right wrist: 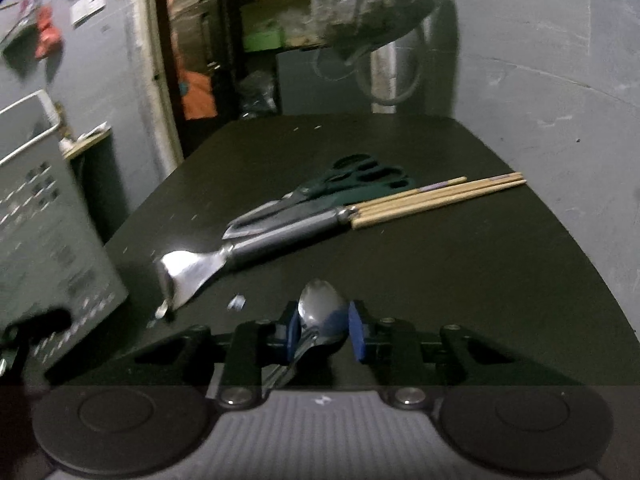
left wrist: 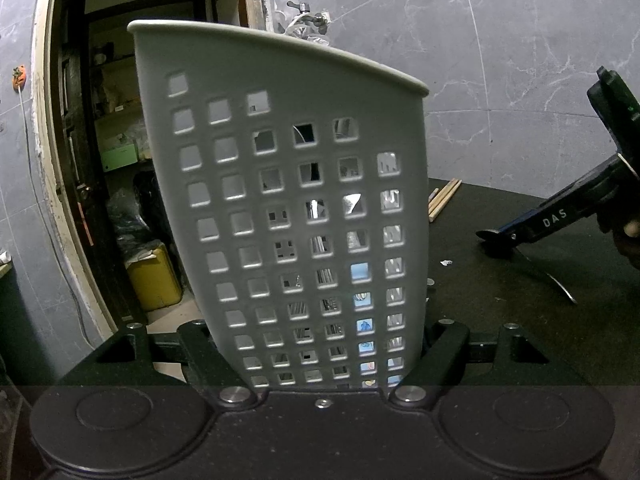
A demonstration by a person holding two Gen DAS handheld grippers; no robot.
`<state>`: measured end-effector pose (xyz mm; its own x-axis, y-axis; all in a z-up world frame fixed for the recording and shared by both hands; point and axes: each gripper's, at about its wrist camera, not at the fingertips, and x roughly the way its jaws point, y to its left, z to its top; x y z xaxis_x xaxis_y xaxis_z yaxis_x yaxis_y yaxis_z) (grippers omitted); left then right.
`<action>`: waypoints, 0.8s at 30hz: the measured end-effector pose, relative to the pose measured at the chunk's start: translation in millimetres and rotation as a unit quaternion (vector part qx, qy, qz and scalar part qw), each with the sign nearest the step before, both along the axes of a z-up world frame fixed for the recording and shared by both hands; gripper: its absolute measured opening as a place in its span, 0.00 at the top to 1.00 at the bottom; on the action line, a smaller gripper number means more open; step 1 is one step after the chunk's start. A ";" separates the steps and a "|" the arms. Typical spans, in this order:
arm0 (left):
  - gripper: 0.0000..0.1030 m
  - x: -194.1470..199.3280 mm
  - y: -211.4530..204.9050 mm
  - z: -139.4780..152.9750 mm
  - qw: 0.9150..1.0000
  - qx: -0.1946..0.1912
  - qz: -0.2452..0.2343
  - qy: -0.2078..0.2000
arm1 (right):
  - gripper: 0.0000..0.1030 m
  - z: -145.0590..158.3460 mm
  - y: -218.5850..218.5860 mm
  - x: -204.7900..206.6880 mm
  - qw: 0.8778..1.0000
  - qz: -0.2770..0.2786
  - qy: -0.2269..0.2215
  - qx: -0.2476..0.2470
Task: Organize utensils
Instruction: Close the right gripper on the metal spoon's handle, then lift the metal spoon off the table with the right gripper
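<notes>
Grey plastic fills the left wrist view: the left gripper (left wrist: 320, 364) is clamped on a perforated holder (left wrist: 280, 184), holding it upright at the table's edge. On the dark table (right wrist: 460, 280), the right gripper (right wrist: 325, 330) has a spoon (right wrist: 320, 306) between its blue pads, which are not clearly pressing on it yet. Scissors (right wrist: 340, 184), chopsticks (right wrist: 432, 198) and a steel-headed tool (right wrist: 240, 252) lie beyond. Judged step: picking up the spoon; next it needs a firm grip, then a lift over to the holder's open top.

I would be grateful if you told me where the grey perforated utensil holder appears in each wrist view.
Left wrist view: the utensil holder fills the centre, gripped between the left gripper's fingers.
Right wrist view: it sits at the left edge.
Shared landmark: the wooden chopsticks on the dark table.
</notes>
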<state>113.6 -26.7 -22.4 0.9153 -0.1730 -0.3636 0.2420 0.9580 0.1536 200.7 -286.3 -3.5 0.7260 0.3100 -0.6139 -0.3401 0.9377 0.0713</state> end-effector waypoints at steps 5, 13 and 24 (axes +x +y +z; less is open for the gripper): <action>0.24 -0.2 0.2 -0.2 1.000 0.000 0.000 0.000 | 0.71 -0.1 -3.5 -1.4 1.000 -0.010 0.001 0.013; 0.24 -0.1 0.2 -0.1 1.000 0.000 0.000 0.000 | 0.89 -3.4 -32.3 -4.3 0.994 -0.053 0.013 0.099; 0.24 0.3 0.1 0.5 1.000 0.002 0.001 0.000 | 0.98 0.4 -31.8 -4.6 0.992 -0.045 0.014 0.116</action>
